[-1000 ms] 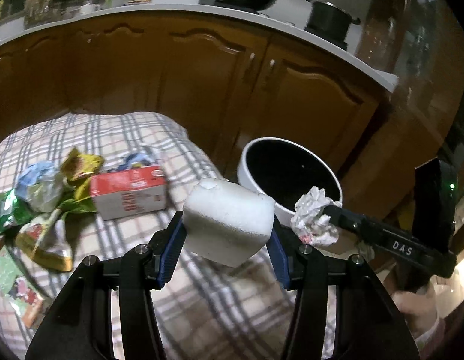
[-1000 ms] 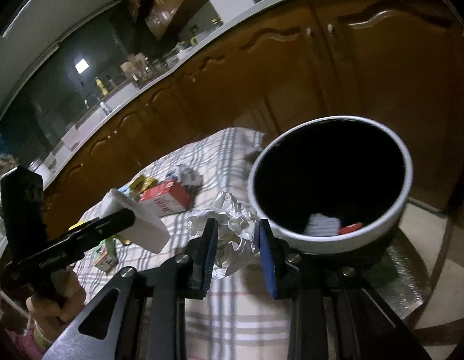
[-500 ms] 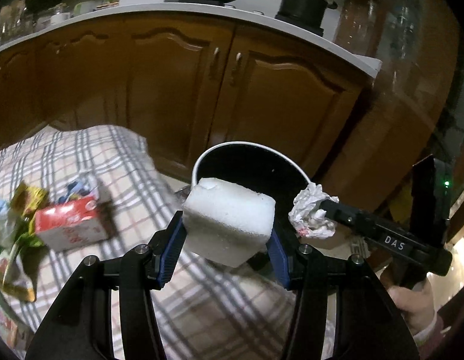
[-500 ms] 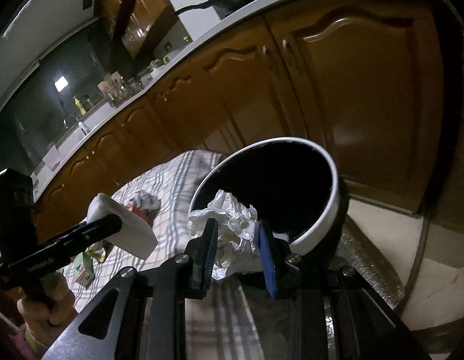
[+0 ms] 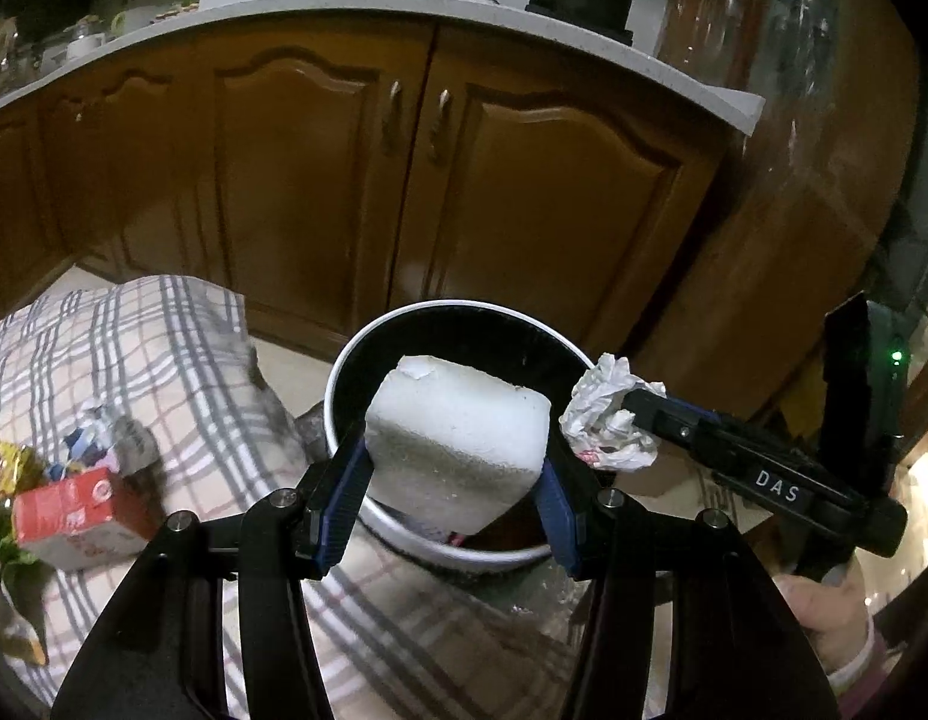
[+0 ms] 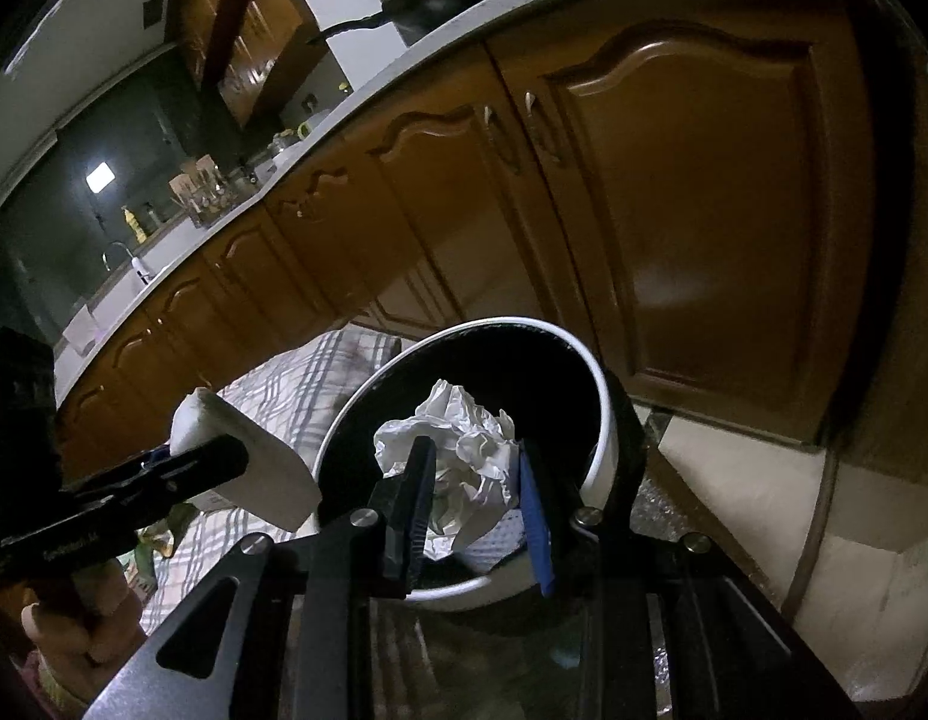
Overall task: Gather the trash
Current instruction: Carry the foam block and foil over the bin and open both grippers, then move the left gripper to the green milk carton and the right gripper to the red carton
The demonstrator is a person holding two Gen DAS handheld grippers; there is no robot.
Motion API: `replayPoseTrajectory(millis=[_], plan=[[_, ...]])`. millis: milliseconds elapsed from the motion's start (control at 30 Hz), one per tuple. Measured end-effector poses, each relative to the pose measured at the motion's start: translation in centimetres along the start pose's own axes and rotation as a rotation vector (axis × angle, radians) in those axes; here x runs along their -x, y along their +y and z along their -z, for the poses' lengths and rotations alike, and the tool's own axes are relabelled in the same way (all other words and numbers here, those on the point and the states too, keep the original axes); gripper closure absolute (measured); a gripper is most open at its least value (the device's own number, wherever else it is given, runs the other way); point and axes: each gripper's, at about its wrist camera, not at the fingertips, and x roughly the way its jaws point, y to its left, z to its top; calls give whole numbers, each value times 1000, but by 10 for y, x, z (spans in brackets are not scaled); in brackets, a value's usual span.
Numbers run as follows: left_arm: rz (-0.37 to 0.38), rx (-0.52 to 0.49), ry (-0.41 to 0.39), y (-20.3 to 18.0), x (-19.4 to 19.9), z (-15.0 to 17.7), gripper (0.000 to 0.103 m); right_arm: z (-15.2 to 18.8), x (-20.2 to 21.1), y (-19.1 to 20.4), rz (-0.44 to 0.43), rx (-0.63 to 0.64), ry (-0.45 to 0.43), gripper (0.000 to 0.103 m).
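Note:
My left gripper [image 5: 455, 480] is shut on a white foam block [image 5: 458, 438] and holds it over the near-left rim of a round white bin with a black inside [image 5: 428, 315]. My right gripper [image 6: 472, 480] is shut on a crumpled white paper ball [image 6: 464, 456], held over the bin's opening [image 6: 601, 414]. The paper ball also shows in the left wrist view [image 5: 607, 426] at the bin's right rim. The foam block shows in the right wrist view [image 6: 248, 462] left of the bin. Some trash lies at the bin's bottom.
A plaid cloth [image 5: 134, 360] covers the table left of the bin, with a red and white carton [image 5: 74, 510] and several wrappers [image 5: 8, 468] on it. Brown kitchen cabinets [image 5: 404, 150] stand behind. Tiled floor [image 6: 823, 480] lies to the right.
Both grippers have moved toward the bin with their loads. The foam block and the paper ball now hang over the bin's opening, and the table trash has slid to the left of view.

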Motion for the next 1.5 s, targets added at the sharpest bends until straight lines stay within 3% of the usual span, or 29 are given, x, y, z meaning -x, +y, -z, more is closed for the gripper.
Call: replayPoseTrajectory(millis=[467,567,667,800,1200,1500], plan=[[9,6,69,-1,-40,-6,49,-16,-26,-14,26,21,44,70],[9,12,84,0,-45,-5,45,-16,-31,-15,15,11,60,68],[13,25,89,2,-43,-3,38,-15,-30,-16,11,6,58,56],[13,39,77,4,-36,1,30,-13,-24,-15,5,2,48,54],[-22,130,46,33,15,45,30,18,-1,17,-53,-11,29,36],[-105,212,16,80,67,83,30,44,-5,62,-131,13,52,26]])
